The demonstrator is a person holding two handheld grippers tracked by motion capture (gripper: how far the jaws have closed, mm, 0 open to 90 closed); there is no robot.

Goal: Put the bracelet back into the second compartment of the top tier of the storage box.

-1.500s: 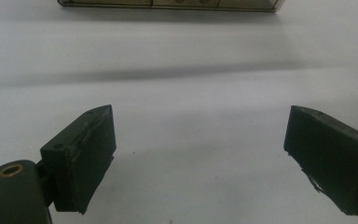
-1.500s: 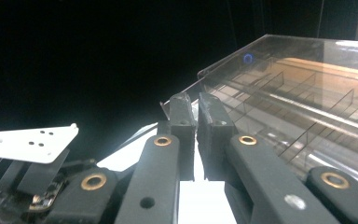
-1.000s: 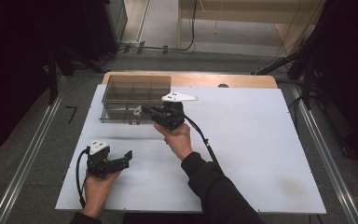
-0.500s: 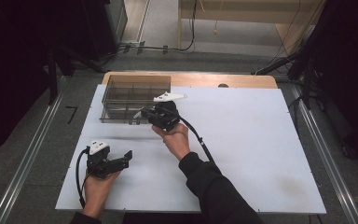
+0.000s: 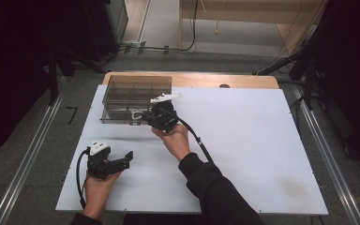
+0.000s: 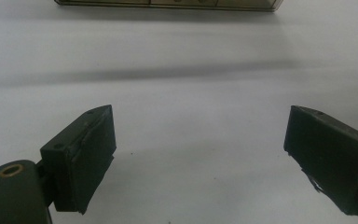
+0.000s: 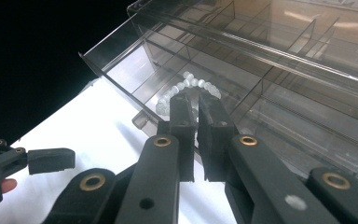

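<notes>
On white table, right gripper has moved up-left to the clear organizer, jaws gripping a bead bracelet; left gripper open.

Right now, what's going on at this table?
A person works with two handheld grippers at a white table. The right gripper is shut on a pale bead bracelet, holding it over the clear compartment box. The left gripper rests near the table's front, jaws open, holding nothing.
</notes>
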